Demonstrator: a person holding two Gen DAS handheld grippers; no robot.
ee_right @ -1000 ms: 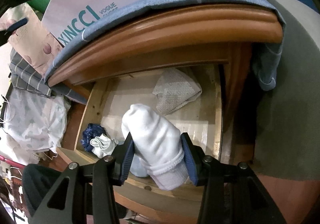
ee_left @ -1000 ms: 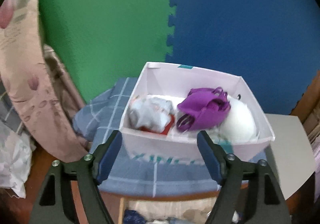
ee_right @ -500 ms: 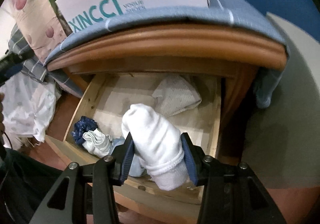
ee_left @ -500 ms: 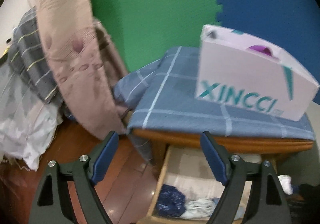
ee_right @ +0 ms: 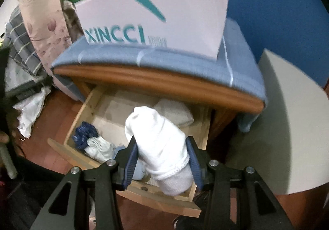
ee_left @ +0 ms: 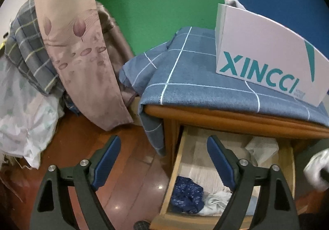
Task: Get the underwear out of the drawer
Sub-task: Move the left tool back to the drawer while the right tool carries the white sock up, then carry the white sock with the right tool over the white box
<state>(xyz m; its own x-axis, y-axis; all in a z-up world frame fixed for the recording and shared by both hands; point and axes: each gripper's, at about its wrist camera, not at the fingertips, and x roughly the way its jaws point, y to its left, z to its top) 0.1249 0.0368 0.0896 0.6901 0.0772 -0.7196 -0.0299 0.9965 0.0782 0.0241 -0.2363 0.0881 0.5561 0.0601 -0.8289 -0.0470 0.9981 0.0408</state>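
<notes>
Right gripper (ee_right: 162,157): we see its blue pads clamped on a rolled white underwear piece (ee_right: 158,137), low in the centre of the right wrist view, lifted above the open drawer.
Left gripper (ee_left: 163,160): its jaws stand wide apart and have just been opening further; nothing lies between them, only the wooden floor (ee_left: 127,160) and the drawer's left edge behind.
Drawer (ee_right: 82,110): pulled out of the wooden nightstand (ee_right: 164,84), at the lower centre of both views.
Left in the drawer: we count a dark blue patterned bundle (ee_left: 188,197) and a pale grey-white bundle (ee_left: 216,201) touching it near the front, plus a folded grey piece (ee_right: 174,112) at the back.
Nightstand top: a blue checked cloth (ee_left: 195,81) covers it, and a white box lettered XINCCI (ee_left: 265,57) stands on that cloth.
Upper left of the frame: a pink floral cloth (ee_left: 70,30) hangs beside a grey plaid fabric (ee_left: 28,44).
</notes>
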